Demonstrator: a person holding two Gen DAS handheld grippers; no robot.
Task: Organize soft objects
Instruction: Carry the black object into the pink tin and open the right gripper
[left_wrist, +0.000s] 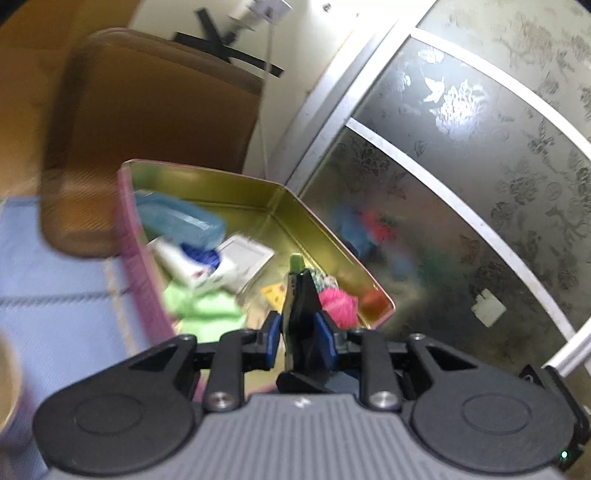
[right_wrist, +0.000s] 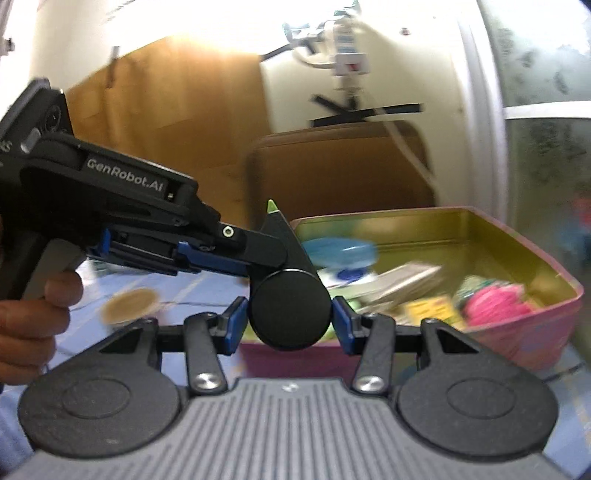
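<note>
A pink tin box with a gold inside (left_wrist: 127, 206) (right_wrist: 554, 332) stands on a blue cloth and holds several soft things: a blue sponge (left_wrist: 181, 221) (right_wrist: 340, 251), a green cloth (left_wrist: 207, 310), a pink fluffy ball (left_wrist: 340, 302) (right_wrist: 495, 306) and white packets (left_wrist: 236, 258). My left gripper (left_wrist: 301, 295) is shut and empty, its fingertips above the box near the pink ball. In the right wrist view the left gripper (right_wrist: 275, 218) crosses right in front and hides my right gripper's fingertips.
A brown padded chair back (left_wrist: 147, 129) (right_wrist: 340, 170) stands behind the box. A frosted patterned glass door with a white frame (left_wrist: 461, 147) is on the right. A round tan coaster (right_wrist: 129, 304) lies on the blue cloth (left_wrist: 55, 288). A hand (right_wrist: 33, 321) holds the left gripper.
</note>
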